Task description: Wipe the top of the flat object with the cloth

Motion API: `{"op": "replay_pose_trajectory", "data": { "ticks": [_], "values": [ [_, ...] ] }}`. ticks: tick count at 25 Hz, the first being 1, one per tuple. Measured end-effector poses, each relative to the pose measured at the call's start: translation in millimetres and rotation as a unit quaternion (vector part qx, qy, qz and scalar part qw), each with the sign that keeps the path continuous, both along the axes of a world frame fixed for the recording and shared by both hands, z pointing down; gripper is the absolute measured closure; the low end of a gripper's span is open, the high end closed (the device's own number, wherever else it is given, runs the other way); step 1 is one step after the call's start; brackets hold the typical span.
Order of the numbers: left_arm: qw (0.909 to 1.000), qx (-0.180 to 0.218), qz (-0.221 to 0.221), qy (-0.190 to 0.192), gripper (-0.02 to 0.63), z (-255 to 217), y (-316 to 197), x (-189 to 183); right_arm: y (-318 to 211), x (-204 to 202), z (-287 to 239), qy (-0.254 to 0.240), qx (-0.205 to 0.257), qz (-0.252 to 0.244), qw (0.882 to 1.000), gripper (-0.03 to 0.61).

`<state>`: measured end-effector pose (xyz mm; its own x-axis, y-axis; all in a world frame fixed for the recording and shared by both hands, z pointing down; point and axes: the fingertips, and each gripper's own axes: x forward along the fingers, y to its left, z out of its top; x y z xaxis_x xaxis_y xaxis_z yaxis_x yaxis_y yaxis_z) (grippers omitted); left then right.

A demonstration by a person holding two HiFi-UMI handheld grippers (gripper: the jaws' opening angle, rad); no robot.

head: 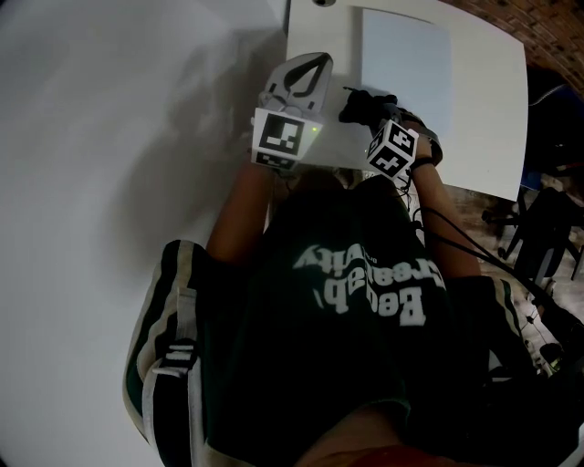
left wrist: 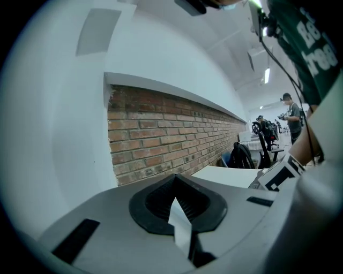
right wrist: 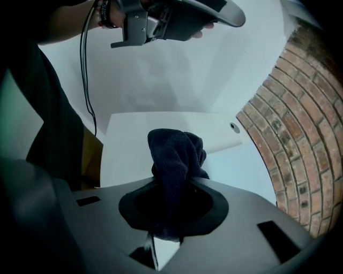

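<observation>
The flat object (head: 406,68) is a pale square panel lying on the white table (head: 488,119); in the right gripper view it shows as a bluish sheet (right wrist: 238,166) under the jaws. A dark cloth (head: 365,105) bunches up out of my right gripper (head: 372,114), which is shut on it just off the panel's near left corner. The cloth (right wrist: 174,152) stands up between that gripper's (right wrist: 174,179) jaws. My left gripper (head: 306,73) hovers left of the panel, shut with nothing in it, and faces a brick wall (left wrist: 161,136).
The table has a round cable hole (head: 324,3) near its far left corner. A white wall (head: 119,119) runs along the left. Chairs and bags (head: 538,228) stand to the right of the table. People work at desks far off (left wrist: 292,115).
</observation>
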<state>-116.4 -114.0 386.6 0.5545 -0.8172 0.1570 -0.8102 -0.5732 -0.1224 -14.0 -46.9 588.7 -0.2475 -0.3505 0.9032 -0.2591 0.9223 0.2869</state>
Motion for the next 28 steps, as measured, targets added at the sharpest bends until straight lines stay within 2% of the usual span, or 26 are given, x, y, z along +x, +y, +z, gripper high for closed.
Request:
{"op": "replay_pose_trajectory", "data": {
  "ticks": [5, 12, 23, 28],
  "values": [
    [1.0, -0.004, -0.003, 0.002, 0.617, 6, -8, -10, -8, -7, 0, 0.005, -0.001, -0.001, 1.0, 0.517],
    [0.9998, -0.007, -0.017, 0.008, 0.617, 7, -22, -4, -34, -2, 0, 0.004, 0.0, -0.009, 1.0, 0.517],
    [0.9981, -0.01, -0.06, -0.012, 0.617, 10, -61, 0, -148, -3, 6, 0.002, 0.029, 0.001, 1.0, 0.515],
    [0.996, -0.029, -0.082, -0.017, 0.617, 12, -69, -5, -199, -8, 3, -0.003, 0.05, 0.012, 0.999, 0.515]
  ]
}}
